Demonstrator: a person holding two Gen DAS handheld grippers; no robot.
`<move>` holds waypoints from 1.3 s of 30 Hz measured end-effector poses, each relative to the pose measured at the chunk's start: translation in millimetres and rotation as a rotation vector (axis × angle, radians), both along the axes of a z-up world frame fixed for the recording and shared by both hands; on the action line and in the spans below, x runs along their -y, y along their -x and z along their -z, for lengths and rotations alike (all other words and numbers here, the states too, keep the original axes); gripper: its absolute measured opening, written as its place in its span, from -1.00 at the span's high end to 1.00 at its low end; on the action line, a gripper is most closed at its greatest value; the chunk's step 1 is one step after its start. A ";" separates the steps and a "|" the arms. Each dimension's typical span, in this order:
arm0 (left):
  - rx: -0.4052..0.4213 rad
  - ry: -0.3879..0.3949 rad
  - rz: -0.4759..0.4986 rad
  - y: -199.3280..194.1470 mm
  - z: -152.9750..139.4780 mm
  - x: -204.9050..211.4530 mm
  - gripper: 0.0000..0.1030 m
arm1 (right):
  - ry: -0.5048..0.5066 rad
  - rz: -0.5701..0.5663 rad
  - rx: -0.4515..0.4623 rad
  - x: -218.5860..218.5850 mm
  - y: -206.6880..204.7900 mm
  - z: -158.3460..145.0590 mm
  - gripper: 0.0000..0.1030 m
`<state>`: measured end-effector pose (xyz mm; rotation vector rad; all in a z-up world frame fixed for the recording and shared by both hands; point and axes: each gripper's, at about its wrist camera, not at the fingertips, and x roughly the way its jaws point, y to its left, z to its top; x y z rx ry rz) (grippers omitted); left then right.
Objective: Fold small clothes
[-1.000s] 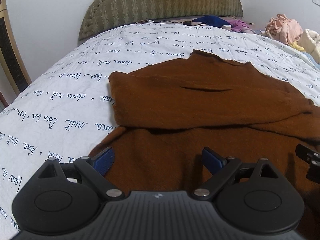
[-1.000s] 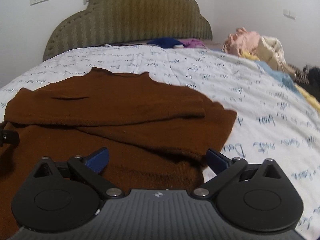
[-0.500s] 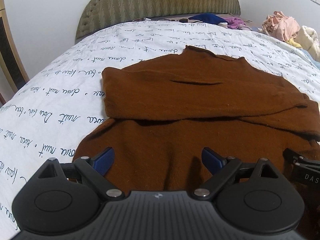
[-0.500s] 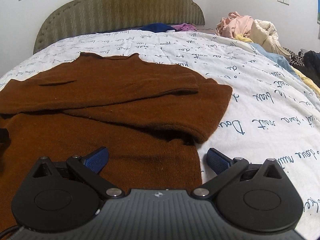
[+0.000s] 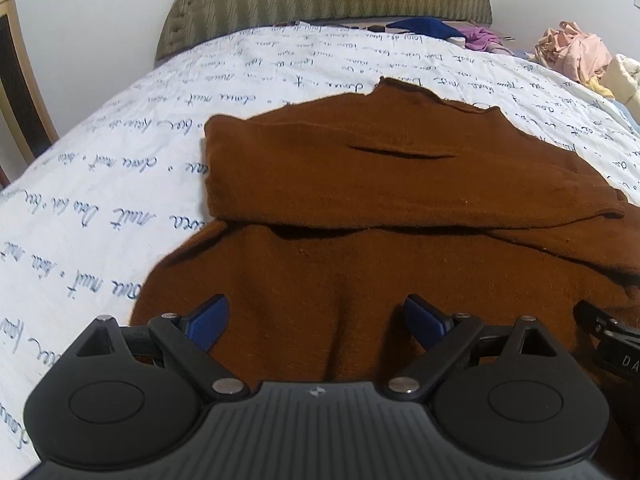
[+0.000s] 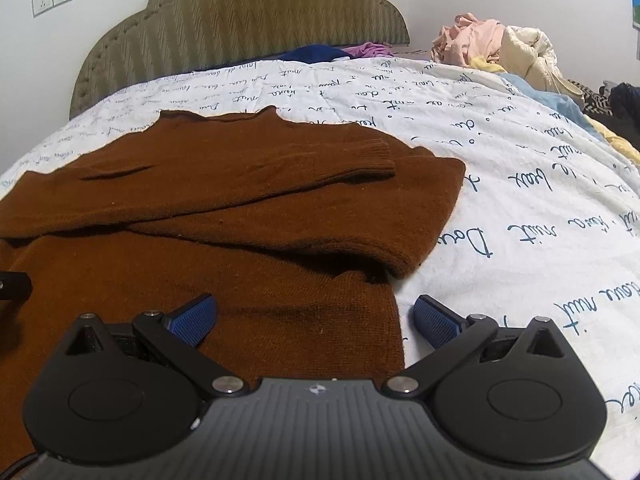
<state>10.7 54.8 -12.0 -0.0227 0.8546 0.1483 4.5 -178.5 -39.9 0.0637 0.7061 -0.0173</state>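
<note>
1. The left gripper (image 5: 316, 318) has its blue-padded fingers (image 5: 210, 320) spread wide with nothing between them; they hover low over the near part of the brown sweater (image 5: 360, 216), close to its left edge.
2. The right gripper (image 6: 316, 320) is likewise wide open and holds nothing. Its left finger (image 6: 192, 318) sits over the knit, and its right finger (image 6: 434, 320) sits over the bedsheet (image 6: 520, 200), so the gap straddles the sweater's near right edge.
3. Part of the right gripper shows at the right rim of the left wrist view, so the two tools are side by side along the near portion.
4. The sweater lies flat on the bed, collar (image 6: 224, 116) toward the headboard (image 6: 248, 20). Both sleeves are already folded inward across the chest: one cuff (image 6: 376, 158) rests on top near the right shoulder, the other sleeve crosses beneath it.
5. My judgement: the sleeve folds are done, and the remaining step is bringing the lower body up toward the collar, perhaps followed by tidying. The open fingers at the two near edges look placed for that grasp, though whether they reach the actual hem is hidden below the frames.
6. Further out, a pile of unfolded clothes (image 6: 492, 48) lies at the far right of the bed, and a blue garment (image 6: 312, 54) and a purple one lie by the headboard, so more folding probably remains.
</note>
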 end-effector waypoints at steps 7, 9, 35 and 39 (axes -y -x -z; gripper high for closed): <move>-0.012 -0.033 0.006 -1.0 -0.8 1.9 -0.84 | -0.008 0.000 0.001 1.5 0.2 -0.2 -1.00; -0.014 -0.040 -0.002 -2.1 -2.1 0.2 -0.84 | -0.007 0.000 0.001 1.5 0.4 0.0 -1.00; -0.054 -0.068 -0.020 -21.3 -3.5 12.5 -0.84 | -0.008 0.001 0.002 1.1 0.5 0.0 -1.00; -0.054 -0.074 -0.039 -25.2 -6.0 11.8 -0.84 | -0.008 0.001 0.002 1.2 0.5 -0.1 -1.00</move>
